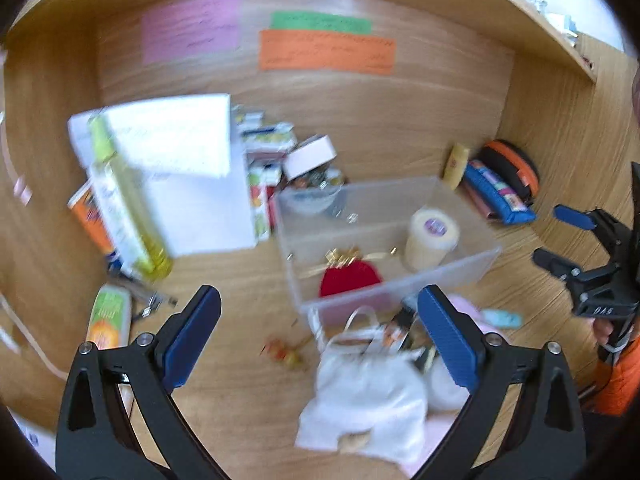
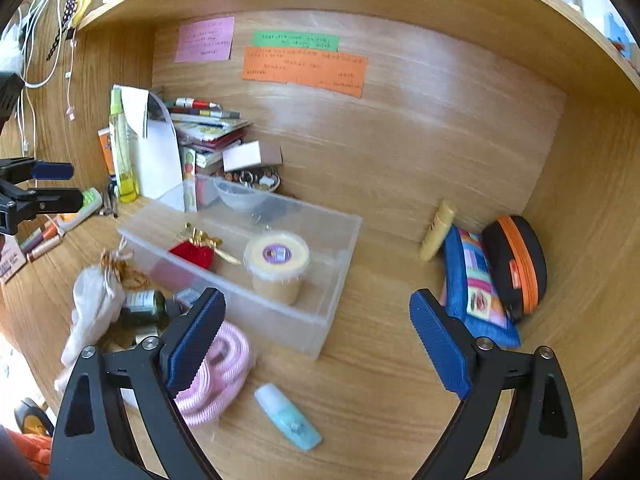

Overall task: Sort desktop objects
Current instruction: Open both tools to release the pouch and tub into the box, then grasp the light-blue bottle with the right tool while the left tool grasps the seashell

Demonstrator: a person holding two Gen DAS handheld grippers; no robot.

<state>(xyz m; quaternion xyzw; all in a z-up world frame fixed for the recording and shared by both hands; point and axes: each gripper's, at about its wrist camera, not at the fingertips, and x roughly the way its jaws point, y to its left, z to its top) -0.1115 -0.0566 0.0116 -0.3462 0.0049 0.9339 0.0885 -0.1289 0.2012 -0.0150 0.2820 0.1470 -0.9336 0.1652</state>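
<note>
A clear plastic bin [image 1: 452, 276] [image 2: 344, 224] stands mid-desk and holds a red pouch [image 1: 350, 280] [image 2: 192, 254] with a gold bow and a cream tub [image 1: 430, 240] [image 2: 278, 266]. My left gripper [image 1: 320, 324] is open and empty, above a white cloth bag [image 1: 360, 400] [image 2: 94, 312] in front of the bin. My right gripper [image 2: 316, 344] is open and empty, over bare desk right of the bin; it also shows in the left wrist view [image 1: 560, 236]. A pink coil [image 2: 224, 372], a dark bottle [image 2: 142, 308] and a pale blue tube [image 2: 288, 416] lie near the bin.
A yellow bottle [image 1: 124, 200] [image 2: 122, 152], white papers [image 1: 180, 168] and stacked books [image 2: 208, 128] stand at the back left. A blue patchwork pouch [image 2: 476, 288], an orange-black case [image 2: 520, 264] and a cream tube [image 2: 436, 230] lie at the right. Coloured notes [image 2: 304, 66] hang on the back wall.
</note>
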